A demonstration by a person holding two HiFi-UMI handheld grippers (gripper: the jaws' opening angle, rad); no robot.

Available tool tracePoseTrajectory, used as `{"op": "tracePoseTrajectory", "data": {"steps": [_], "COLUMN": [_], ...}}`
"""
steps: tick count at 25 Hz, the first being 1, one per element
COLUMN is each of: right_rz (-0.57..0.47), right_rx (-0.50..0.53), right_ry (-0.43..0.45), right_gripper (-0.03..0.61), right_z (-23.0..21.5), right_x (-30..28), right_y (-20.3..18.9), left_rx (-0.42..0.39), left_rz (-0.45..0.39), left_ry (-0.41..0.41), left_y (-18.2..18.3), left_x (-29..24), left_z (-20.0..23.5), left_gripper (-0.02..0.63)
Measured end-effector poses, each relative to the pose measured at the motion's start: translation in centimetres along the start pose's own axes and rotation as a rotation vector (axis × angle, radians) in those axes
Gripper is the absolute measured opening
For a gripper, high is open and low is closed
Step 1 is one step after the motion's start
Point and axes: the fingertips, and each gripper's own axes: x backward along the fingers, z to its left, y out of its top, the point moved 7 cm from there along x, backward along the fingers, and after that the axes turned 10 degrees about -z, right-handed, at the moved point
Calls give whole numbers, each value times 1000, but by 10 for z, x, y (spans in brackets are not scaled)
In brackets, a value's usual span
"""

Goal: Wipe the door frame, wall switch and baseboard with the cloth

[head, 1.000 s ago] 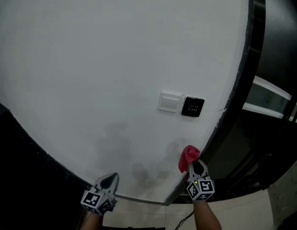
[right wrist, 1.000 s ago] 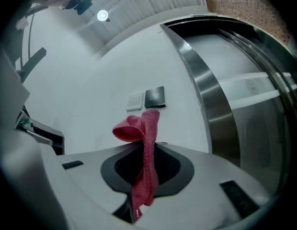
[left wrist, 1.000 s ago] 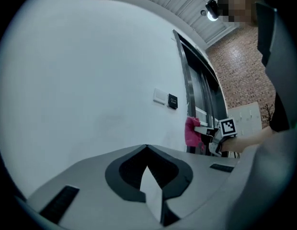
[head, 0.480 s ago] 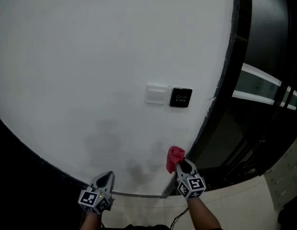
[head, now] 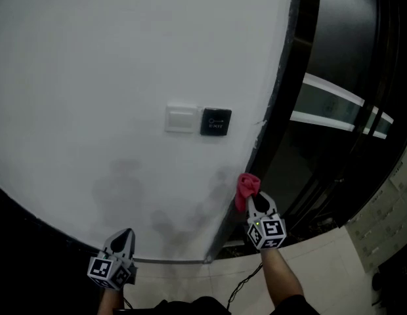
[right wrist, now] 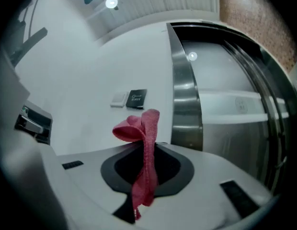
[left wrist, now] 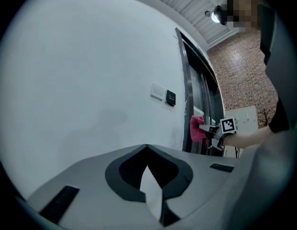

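Just left of the door frame (head: 282, 104), my right gripper (head: 251, 199) pinches the red cloth (head: 247, 186) close beside its upright edge. Farther left of the frame, my left gripper (head: 122, 238) is closed, empty.

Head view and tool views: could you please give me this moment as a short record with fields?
Left tool: shut, empty, low by the wall
Right tool: shut on red cloth
Cloth position: at the door frame edge, lower than the switch; contact unclear
Wall switch: white, with black panel right beside it
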Motion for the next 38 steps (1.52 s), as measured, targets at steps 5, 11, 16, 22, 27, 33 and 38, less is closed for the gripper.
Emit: {"op": "tracePoseTrajectory", "data": {"steps": [5, 11, 16, 22, 27, 33, 38], "right_rz": [-96, -224, -238, -200, -130, -40, 42], "right_rx": [290, 637, 855, 1025, 1056, 984, 976], "right_ry": [-110, -127, -75, 112, 200, 233, 257], "right_gripper": [49, 49, 49, 49, 49, 49, 49], "right_z": [-72, -97, -104, -84, -76, -69, -61], "right_x": [-19, -45, -70, -82, -76, -68, -61], "right_y": [67, 143, 153, 107, 67, 39, 12], "left_rx": [23, 55, 39, 24, 19, -4, -21], "left_rz": [-8, -9, 6, 13, 45, 65, 73], "left_ry": [-8, -38, -48, -19, -32, -77, -117], "left_y": [-10, -29, -44, -51, -55, -45, -42], "left_x": [-9, -28, -47, -53, -50, -56, -63], "left_z": [-9, -32, -71, -101, -111, -104, -99], "left_gripper": [-9, -9, -9, -9, -9, -9, -9]}}
